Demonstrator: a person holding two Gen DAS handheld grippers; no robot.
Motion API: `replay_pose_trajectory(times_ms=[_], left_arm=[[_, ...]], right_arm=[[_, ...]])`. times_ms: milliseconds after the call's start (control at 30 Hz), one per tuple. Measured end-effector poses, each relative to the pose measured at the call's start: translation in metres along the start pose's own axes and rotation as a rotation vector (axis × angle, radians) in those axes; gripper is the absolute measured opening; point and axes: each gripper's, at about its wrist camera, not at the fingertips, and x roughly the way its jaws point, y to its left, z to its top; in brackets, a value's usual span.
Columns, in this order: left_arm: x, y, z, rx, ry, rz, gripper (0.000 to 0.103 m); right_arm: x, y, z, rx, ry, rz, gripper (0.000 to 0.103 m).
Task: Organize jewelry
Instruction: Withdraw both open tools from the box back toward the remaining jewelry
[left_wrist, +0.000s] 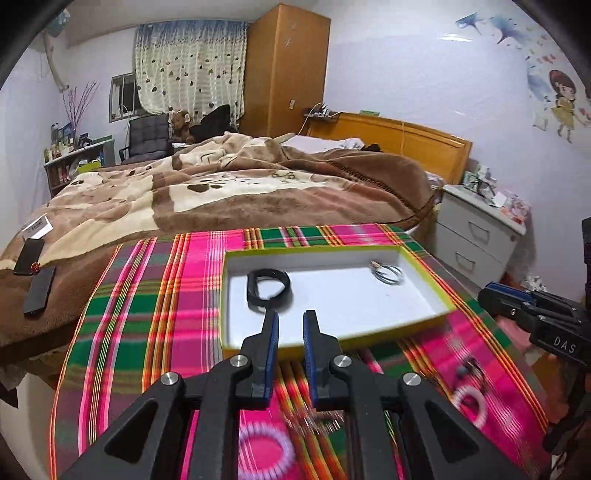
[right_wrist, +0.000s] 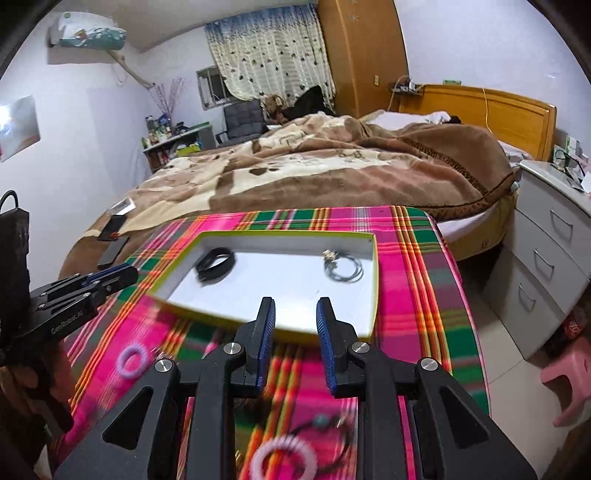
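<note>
Light, springy bead rings lie near you; both tongs gape empty.
Pinch the purple bracelet (left_wrist: 263, 448) rim with your left gripper (left_wrist: 290, 321); right gripper (right_wrist: 295, 308) takes the pink ring (right_wrist: 282, 459).

1 box (right_wrist: 373, 273) lies on the plaid surface (right_wrist: 417, 258). Inside the box: 1 black band (right_wrist: 216, 263) and 1 set of thin silver rings (right_wrist: 341, 269). In front of the box: 2 pale bead bracelets (right_wrist: 132, 360) (right_wrist: 282, 459), 1 dark cord necklace (right_wrist: 325, 422). 2 tools (right_wrist: 293, 321) (right_wrist: 110, 275).
</note>
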Motion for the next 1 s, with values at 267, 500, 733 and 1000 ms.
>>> replay_pose_trajectory(times_ms=[267,500,733,1000], left_arm=[[-0.053,-0.012,-0.038,-0.002,-0.027,0.001,0.012],[-0.083,-0.019,-0.069,0.003,-0.036,0.029,0.012],[-0.104,-0.028,-0.092,0.01,-0.03,0.019,0.012],[-0.112,-0.04,-0.108,0.029,-0.015,-0.017,0.013]], right_arm=[[-0.041,0.019,-0.044,-0.01,-0.014,0.017,0.036],[-0.068,0.03,-0.08,-0.006,-0.014,0.022,0.036],[-0.086,0.042,-0.103,-0.036,-0.023,-0.005,0.037],[-0.089,0.048,-0.117,-0.062,-0.004,-0.014,0.037]])
